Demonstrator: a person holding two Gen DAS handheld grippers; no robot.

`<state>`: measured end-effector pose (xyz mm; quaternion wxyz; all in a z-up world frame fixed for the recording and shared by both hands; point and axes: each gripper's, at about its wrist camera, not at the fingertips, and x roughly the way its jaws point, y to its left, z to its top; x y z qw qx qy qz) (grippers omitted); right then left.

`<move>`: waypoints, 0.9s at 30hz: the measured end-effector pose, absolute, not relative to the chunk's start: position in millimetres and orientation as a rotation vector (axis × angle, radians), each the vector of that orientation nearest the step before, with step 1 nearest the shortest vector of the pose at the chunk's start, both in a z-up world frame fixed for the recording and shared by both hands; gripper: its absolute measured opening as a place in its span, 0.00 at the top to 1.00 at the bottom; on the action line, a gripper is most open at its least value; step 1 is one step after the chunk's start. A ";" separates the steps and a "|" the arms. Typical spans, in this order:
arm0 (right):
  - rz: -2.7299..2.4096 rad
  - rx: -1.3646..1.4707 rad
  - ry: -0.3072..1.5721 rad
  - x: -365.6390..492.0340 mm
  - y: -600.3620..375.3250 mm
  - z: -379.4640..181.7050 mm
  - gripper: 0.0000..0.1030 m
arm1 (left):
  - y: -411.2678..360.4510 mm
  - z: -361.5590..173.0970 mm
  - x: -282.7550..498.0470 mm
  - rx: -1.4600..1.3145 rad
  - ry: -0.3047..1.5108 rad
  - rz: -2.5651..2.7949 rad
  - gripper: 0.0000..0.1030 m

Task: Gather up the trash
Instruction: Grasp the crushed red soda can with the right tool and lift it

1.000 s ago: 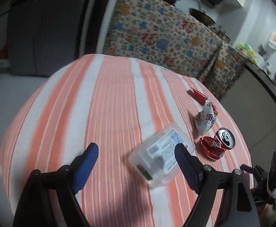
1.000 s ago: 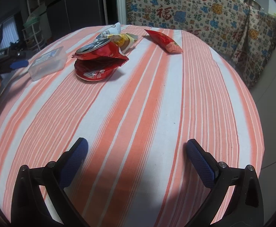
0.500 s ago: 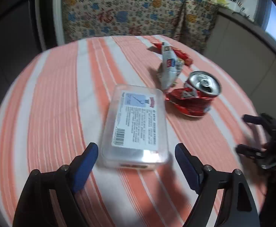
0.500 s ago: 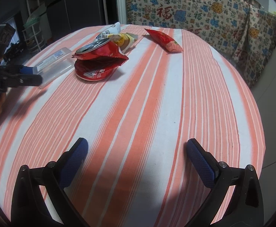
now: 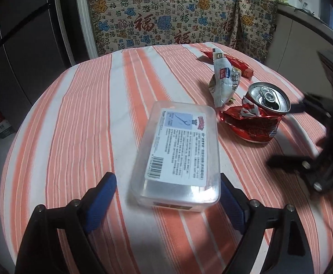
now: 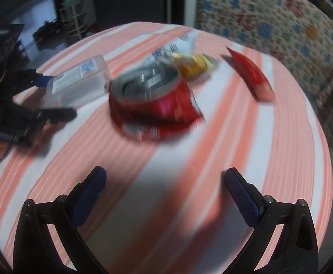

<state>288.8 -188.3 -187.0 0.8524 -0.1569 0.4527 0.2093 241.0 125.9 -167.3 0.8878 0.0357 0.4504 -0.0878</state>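
We hold the left gripper (image 5: 166, 196) low over the near end of the clear plastic box (image 5: 177, 150), which lies flat on the striped tablecloth (image 5: 79, 118) just left of the crushed red can (image 5: 257, 118); its jaws have just been opening and now stand wide, one pad on each side of the box, with the left pad clearly not yet pressing. To grip well we should centre the box between the pads, keep them square to its long sides and sink a little before closing. The right gripper (image 6: 166, 191), jaws apart and empty, points toward the can.
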 end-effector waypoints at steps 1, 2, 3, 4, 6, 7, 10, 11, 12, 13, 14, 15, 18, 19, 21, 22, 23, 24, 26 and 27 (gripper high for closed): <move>0.449 -0.340 0.935 297.0 -182.7 -185.8 0.01 | 125.7 -167.1 241.2 0.074 0.936 -0.182 0.13; 0.465 -0.330 0.925 301.8 -179.6 -184.2 0.03 | 126.6 -167.3 241.3 0.075 0.937 -0.183 0.13; 0.489 -0.305 0.927 304.6 -178.4 -182.9 0.18 | 127.2 -167.3 241.6 0.073 0.937 -0.184 0.13; 0.504 -0.284 0.934 305.1 -178.1 -182.1 0.41 | 126.6 -167.4 241.2 0.072 0.937 -0.184 0.13; 0.503 -0.253 0.945 298.7 -178.8 -179.3 0.61 | 125.1 -167.2 242.4 0.075 0.938 -0.182 0.13; 0.505 -0.248 0.953 290.9 -179.5 -178.3 0.71 | 124.8 -167.2 242.3 0.076 0.938 -0.182 0.13; 0.548 -0.246 0.976 263.8 -182.6 -177.0 0.75 | 124.9 -167.2 242.4 0.078 0.938 -0.181 0.13; 0.559 -0.252 0.989 253.5 -183.8 -176.8 0.75 | 124.9 -167.1 242.9 0.079 0.939 -0.180 0.13; 0.550 -0.257 0.993 247.5 -185.6 -175.4 0.72 | 125.1 -167.0 243.6 0.079 0.939 -0.180 0.12; 0.526 -0.248 0.998 246.3 -188.1 -173.3 0.55 | 125.2 -166.9 243.8 0.079 0.940 -0.179 0.12; 0.488 -0.219 1.003 248.5 -192.0 -170.5 0.42 | 125.7 -166.7 244.6 0.078 0.941 -0.178 0.12; 0.448 -0.174 1.008 253.0 -196.4 -167.1 0.21 | 125.8 -166.6 244.9 0.077 0.941 -0.175 0.12; 0.337 0.039 0.992 274.1 -206.5 -151.7 0.11 | 125.4 -166.8 245.4 0.073 0.940 -0.166 0.12; 0.312 0.070 0.984 282.6 -204.6 -147.9 0.07 | 125.7 -166.6 245.5 0.073 0.940 -0.163 0.12; 0.242 0.088 0.948 296.3 -192.6 -142.0 0.03 | 126.2 -166.6 245.6 0.070 0.940 -0.161 0.12; 0.222 0.090 0.935 301.6 -185.3 -140.9 0.03 | 126.1 -166.4 245.7 0.070 0.940 -0.161 0.12; 0.209 0.095 0.931 308.6 -175.3 -142.1 0.03 | 125.6 -166.2 246.0 0.070 0.941 -0.161 0.12; 0.194 0.089 0.931 312.9 -168.6 -144.0 0.03 | 125.6 -166.2 245.9 0.069 0.941 -0.161 0.12; 0.141 0.019 0.935 319.5 -156.4 -149.4 0.07 | 125.6 -166.2 245.7 0.069 0.941 -0.161 0.12; 0.130 -0.006 0.945 318.5 -154.7 -152.1 0.20 | 125.7 -166.2 245.7 0.069 0.941 -0.161 0.12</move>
